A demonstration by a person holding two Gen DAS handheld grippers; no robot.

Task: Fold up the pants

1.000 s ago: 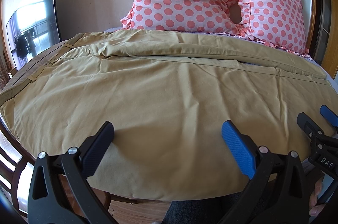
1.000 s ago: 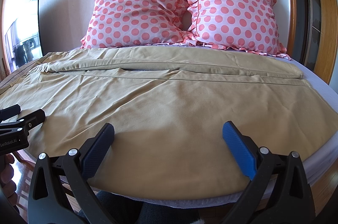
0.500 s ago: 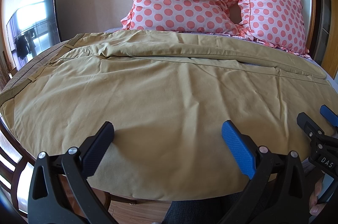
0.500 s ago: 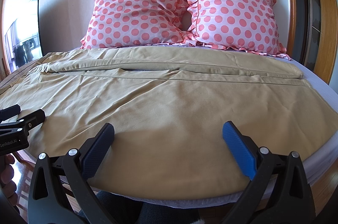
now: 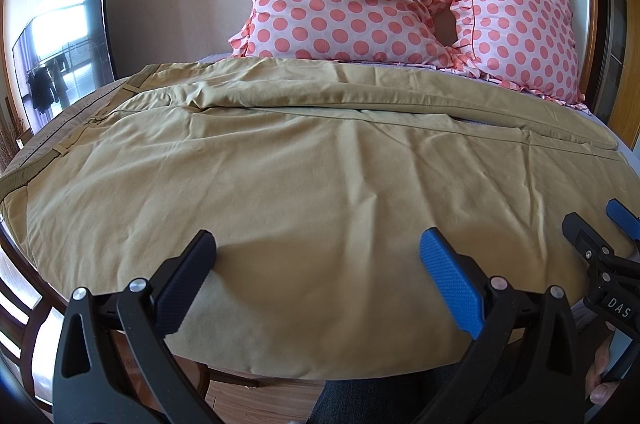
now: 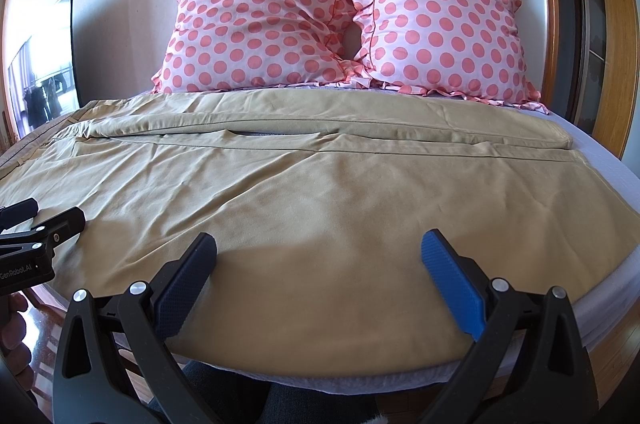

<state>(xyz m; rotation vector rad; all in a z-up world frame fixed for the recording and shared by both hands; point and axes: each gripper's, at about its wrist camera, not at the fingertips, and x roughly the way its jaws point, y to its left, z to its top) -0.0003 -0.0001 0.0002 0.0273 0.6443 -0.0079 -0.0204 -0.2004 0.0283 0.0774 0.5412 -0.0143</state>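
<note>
A: Change since the earlier frames?

B: None found. Both grippers hold the same station at the near edge of the bed (image 6: 624, 184), and the pants (image 5: 320, 176) lie as they did.

A: Gripper state?

B: Left gripper (image 5: 316, 264): jaws wide apart, nothing between them, poised over the near cloth. Right gripper (image 6: 318, 264): likewise apart and empty.

A: Where is the garment?

B: Spread flat across the bed, waistband toward the left, leg hems toward the right, one leg nearer, the other beyond it. Two pillows (image 6: 340, 20) stand behind against the wall.

A: Handling?

B: In my judgement, light, soft and limp; it will sag and wrinkle when lifted. Pinch the near leg's edge, one gripper toward the waistband, the other toward the hem, and carry it over the far leg.

A: Markings?

B: "DAS" on the right gripper's body in the left view; "GenRobot.AI" on the left gripper's body in the right view.
</note>
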